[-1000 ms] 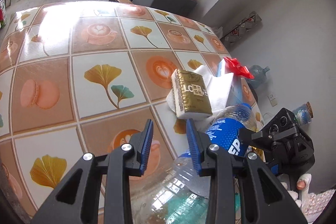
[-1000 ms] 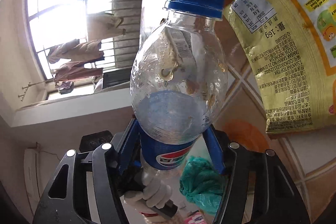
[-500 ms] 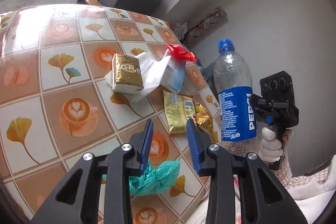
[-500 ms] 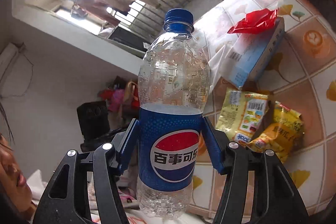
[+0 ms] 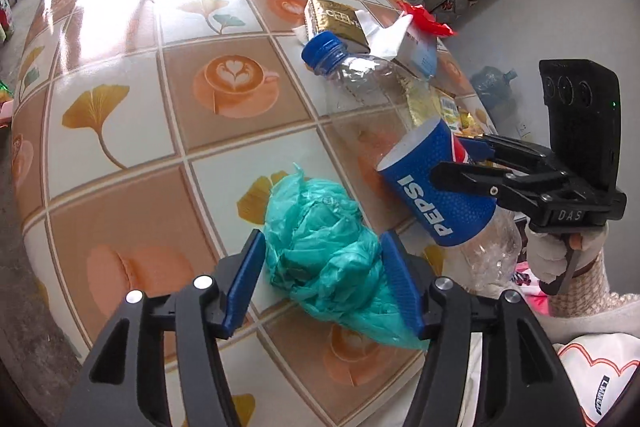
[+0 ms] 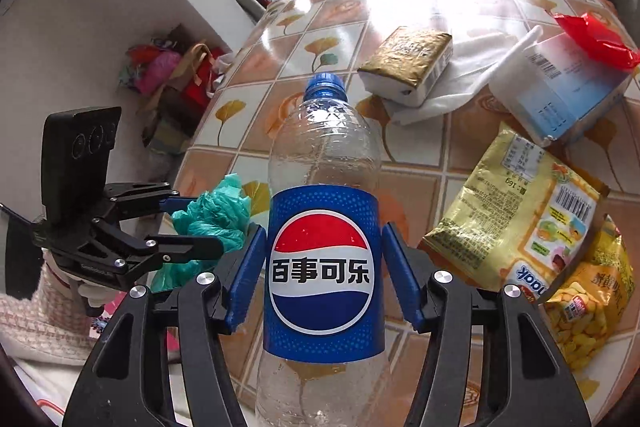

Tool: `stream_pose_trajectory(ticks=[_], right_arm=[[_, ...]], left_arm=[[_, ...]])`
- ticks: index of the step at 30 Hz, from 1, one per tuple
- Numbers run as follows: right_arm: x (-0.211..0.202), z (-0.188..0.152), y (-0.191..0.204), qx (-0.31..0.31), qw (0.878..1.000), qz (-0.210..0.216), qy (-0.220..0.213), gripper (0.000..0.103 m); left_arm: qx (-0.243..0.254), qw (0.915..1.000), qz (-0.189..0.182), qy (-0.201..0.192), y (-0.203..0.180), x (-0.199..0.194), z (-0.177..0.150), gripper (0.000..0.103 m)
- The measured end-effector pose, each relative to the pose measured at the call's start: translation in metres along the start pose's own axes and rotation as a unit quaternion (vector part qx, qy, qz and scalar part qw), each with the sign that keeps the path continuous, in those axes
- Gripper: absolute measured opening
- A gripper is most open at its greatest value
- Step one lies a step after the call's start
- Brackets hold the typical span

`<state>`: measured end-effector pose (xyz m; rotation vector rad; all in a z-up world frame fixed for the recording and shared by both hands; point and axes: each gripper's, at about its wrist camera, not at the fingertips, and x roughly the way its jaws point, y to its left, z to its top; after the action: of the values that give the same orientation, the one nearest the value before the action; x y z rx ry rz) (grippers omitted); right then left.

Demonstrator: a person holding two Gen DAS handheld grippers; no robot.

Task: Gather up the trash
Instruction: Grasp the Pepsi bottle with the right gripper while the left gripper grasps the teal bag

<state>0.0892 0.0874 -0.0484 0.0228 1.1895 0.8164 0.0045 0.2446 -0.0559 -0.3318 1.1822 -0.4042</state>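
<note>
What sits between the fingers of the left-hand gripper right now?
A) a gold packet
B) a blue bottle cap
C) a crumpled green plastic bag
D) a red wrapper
C: the left gripper has its jaws opening around the crumpled green plastic bag on the table, while the right gripper holds the bottle.

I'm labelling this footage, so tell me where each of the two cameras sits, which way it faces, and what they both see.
Left wrist: rides the left gripper, looking down along its opening jaws at the green plastic bag between them on the table; the right gripper and gloved hand show.
Right wrist: rides the right gripper, looking down along the held Pepsi bottle at the snack packets; the left gripper shows.
Shared: bag, bottle, gold packet, table.
</note>
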Motion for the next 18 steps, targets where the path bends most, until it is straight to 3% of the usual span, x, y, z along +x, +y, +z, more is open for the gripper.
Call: stream_pose_trajectory(ticks=[3,8,10,13,18], right_arm=[[-0.009,-0.01,0.003,0.0,1.0,0.007,-0.002,0.055],[-0.033,-0.019,-0.003,0.002,1.0,-0.019,-0.019,0.056],[-0.035,-0.022,-0.005,0.006,1.0,-0.016,-0.018,0.059],[-0.037,-0.026,-0.008,0.013,0.999,-0.021,-0.026,0.066],[-0.039,-0.033,-0.014,0.028,0.999,-0.003,-0.026,0.067]], left_arm=[[-0.014,0.9995,-0.019,-0.019,0.002,0.005,0.007,0.058],[-0.001,0.999,-0.006,-0.044,-0.006,0.001,0.019,0.059],[0.004,0.9983,0.004,-0.058,-0.007,-0.008,0.021,0.076],[0.004,0.996,0.034,-0.082,-0.003,-0.023,0.021,0.085],[-0.031,0.9979,0.02,-0.054,0.003,-0.024,0.013,0.085]])
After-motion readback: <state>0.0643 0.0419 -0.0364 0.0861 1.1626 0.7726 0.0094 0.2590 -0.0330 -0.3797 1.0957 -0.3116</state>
